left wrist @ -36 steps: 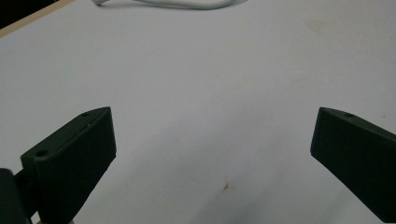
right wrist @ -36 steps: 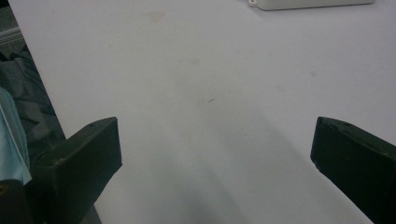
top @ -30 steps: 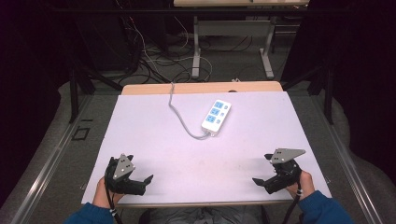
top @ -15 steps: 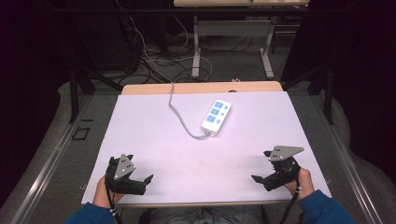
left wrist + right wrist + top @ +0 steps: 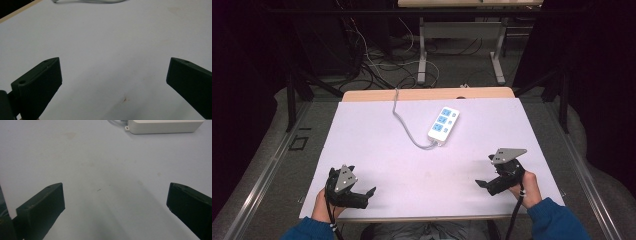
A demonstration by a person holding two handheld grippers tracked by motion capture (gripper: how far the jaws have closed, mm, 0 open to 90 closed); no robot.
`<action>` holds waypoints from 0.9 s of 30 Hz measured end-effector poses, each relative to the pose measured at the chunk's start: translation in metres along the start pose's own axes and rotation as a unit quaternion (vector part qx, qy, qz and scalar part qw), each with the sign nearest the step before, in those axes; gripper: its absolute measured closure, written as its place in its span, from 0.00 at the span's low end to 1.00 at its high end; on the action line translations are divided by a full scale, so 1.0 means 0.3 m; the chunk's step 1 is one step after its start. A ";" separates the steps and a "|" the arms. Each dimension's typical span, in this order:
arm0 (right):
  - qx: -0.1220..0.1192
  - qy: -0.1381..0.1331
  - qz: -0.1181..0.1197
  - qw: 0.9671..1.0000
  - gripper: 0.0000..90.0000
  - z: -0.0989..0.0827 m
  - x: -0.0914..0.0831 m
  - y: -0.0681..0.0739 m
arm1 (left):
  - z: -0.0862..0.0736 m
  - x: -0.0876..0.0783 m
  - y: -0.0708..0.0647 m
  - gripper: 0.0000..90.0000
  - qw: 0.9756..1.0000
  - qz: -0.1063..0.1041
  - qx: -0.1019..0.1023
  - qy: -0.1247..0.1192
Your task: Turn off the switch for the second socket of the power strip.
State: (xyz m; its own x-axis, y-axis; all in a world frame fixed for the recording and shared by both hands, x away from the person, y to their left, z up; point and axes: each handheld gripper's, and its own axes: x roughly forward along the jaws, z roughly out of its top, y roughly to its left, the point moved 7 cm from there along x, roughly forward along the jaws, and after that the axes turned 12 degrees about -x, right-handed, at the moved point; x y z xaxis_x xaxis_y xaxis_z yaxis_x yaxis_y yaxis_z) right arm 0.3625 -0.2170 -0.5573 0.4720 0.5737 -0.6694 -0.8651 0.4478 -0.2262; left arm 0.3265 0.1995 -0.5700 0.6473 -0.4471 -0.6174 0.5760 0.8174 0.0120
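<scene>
Idling both hand-held grippers short of the power strip (image 5: 443,124).
I'm keeping left hand-held gripper (image 5: 362,192) and right hand-held gripper (image 5: 486,181) wide open, empty; I'd approach the strip's long sides squarely, avoiding its cord (image 5: 404,125).

The black two-jaw left gripper (image 5: 362,192) and black two-jaw right gripper (image 5: 484,181), each hand-held, hover with jaws spread wide.

Worktop (image 5: 377,140) bare across near and middle zones; free passage there. Sole obstacles: power strip (image 5: 444,123) toward far centre, and its grey cable (image 5: 404,125) curving left and back to the far edge.
</scene>
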 end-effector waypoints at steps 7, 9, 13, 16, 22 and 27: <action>-0.001 0.000 -0.006 1.000 0.01 0.016 0.023 -0.037 | 0.000 -0.001 -0.003 0.00 1.000 -0.001 0.003 0.001; 0.001 0.004 -0.006 1.000 0.01 0.018 0.026 -0.047 | 0.001 0.003 -0.004 0.00 1.000 -0.002 0.004 -0.001; 0.005 0.008 -0.007 1.000 0.00 0.025 0.039 -0.069 | -0.001 0.004 -0.005 0.00 1.000 -0.001 0.005 0.003; 0.005 0.008 -0.008 1.000 0.00 0.032 0.051 -0.079 | -0.001 0.003 -0.003 0.00 1.000 -0.001 0.005 0.003; 0.010 0.015 -0.008 1.000 0.00 0.043 0.084 -0.101 | -0.002 0.002 -0.006 0.00 1.000 -0.002 0.007 0.005; 0.009 0.020 -0.003 1.000 0.00 0.054 0.107 -0.120 | 0.000 0.002 -0.003 0.00 1.000 0.002 0.016 0.007</action>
State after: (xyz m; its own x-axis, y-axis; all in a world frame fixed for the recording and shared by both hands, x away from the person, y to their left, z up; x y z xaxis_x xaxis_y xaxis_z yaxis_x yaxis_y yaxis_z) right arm 0.4116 -0.2035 -0.5591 0.4692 0.5427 -0.6967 -0.8590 0.4637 -0.2172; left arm 0.3264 0.1987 -0.5704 0.6426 -0.4392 -0.6278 0.5899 0.8065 0.0397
